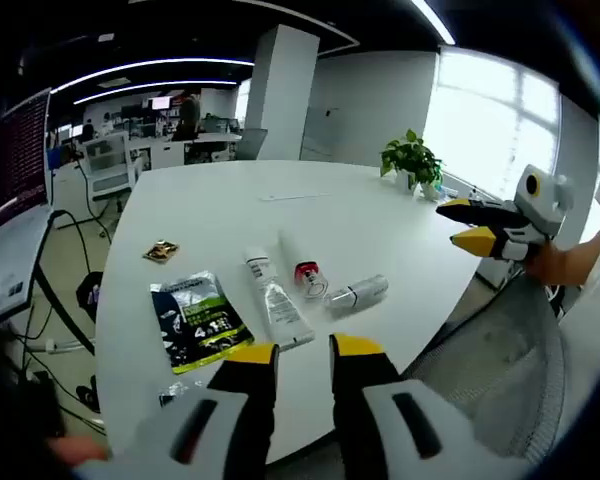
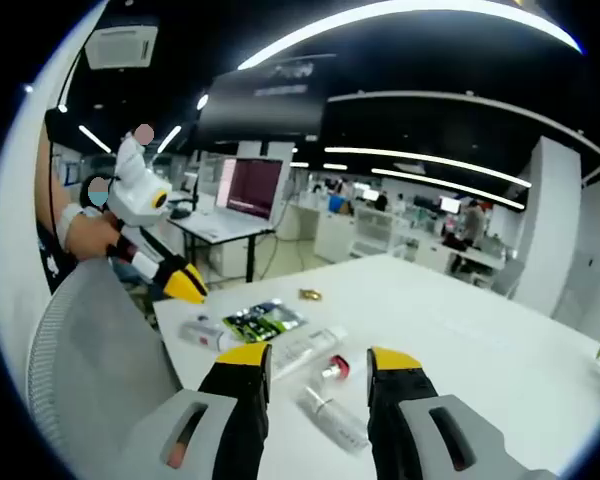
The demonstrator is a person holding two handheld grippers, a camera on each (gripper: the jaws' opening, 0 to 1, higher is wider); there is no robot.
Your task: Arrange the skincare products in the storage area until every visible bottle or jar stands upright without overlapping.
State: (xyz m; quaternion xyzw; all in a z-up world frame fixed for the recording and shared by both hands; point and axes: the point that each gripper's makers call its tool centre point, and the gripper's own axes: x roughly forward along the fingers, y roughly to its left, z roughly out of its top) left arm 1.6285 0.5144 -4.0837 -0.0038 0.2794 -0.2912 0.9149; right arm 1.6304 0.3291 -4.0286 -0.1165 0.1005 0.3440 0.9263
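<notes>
**Status: nothing yet stood up, all products lying flat**

I hold my left tool (image 1: 304, 352) low at the near edge of the round white bench (image 1: 380, 220), its yellow-tipped jaws parted with nothing between them. My right tool (image 2: 320, 364) hangs over the opposite edge, jaws likewise spread and empty; in the left gripper view it hovers off the bench's far right side, above the grey mesh chair back (image 1: 500, 370).

On the bench, close to my left tool, I find the products in a loose row, all on their sides:
- a white squeeze tube with printed label (image 1: 276, 298);
- a slim white tube with a red cap (image 1: 305, 270);
- a small silver-grey bottle (image 1: 358, 293);
- a dark green and black foil sachet (image 1: 197, 320), flat, just beside the white tube.

A small brown-gold item (image 1: 161, 251) lies apart; I cannot identify it. A potted green plant (image 1: 412, 160) stands at the far edge.

Judgement: the task is at its start. Every bottle and tube remains to be raised upright and spaced.
</notes>
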